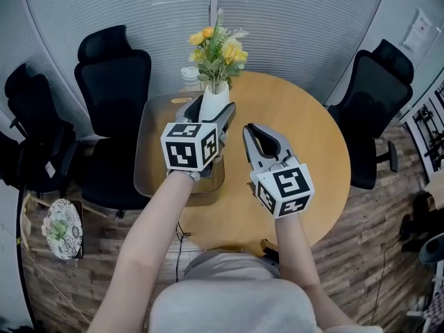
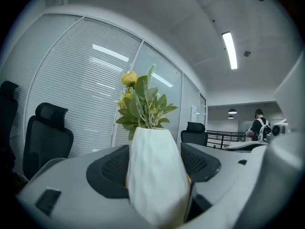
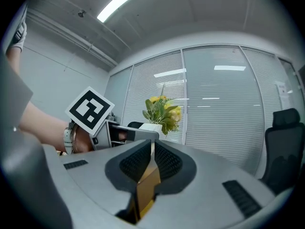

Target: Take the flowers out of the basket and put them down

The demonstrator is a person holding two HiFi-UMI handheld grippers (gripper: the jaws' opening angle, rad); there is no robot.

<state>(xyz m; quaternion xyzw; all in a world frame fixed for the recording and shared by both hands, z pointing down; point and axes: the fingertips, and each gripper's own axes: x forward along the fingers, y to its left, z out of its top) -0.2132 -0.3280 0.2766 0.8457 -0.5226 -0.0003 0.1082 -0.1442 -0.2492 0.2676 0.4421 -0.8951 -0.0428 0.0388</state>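
The left hand-held gripper (image 1: 212, 111) has its jaws spread wide around the body of a white vase (image 2: 155, 175), pads pressing on either flank, low enough that the yellow flowers (image 1: 217, 50) stand upright above and are not crushed. The grip takes the vase and not the stems, probably because the firm body carries the whole bunch safely. The vase sits over the far right part of the shallow basket (image 1: 154, 159); whether its base has left the basket floor is hidden. The right hand-held gripper (image 1: 250, 134) hovers just beside it, jaws pressed together on nothing, apparently kept clear. The open wooden bench (image 1: 305, 137) on its right looks the likely setting-down spot.
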